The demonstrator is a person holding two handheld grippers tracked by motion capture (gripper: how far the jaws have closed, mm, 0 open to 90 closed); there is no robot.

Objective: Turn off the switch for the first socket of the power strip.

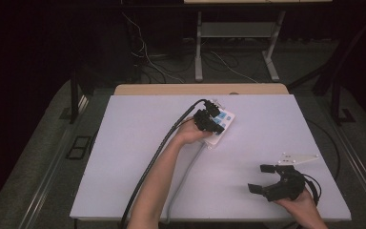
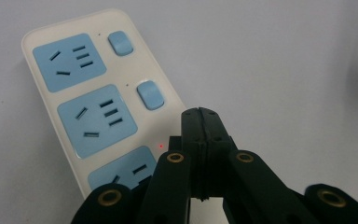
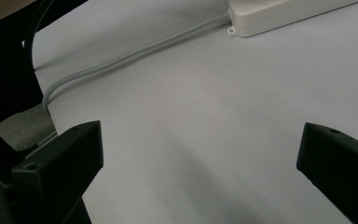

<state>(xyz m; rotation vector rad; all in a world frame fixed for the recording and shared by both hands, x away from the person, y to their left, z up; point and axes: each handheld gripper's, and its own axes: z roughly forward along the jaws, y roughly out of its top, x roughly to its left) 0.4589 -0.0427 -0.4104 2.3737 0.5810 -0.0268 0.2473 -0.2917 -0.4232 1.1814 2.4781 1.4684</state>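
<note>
Blue-socketed power strip (image 2: pixel 98 100) (red light lit), left gripper (image 2: pixel 200 116)

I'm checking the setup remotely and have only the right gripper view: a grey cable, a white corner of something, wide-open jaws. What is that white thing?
Observer: A power strip with blue sockets, each with a blue switch beside it.
Operator: Where is the other gripper?
Observer: The left gripper is over the strip, jaws shut together, empty.
Operator: Is the strip powered?
Observer: A small red light glows near the closed tips; I can't tell more than that.
Operator: And where am I on the table?
Observer: The right gripper is near the table's front right corner, apart from the strip.
</note>
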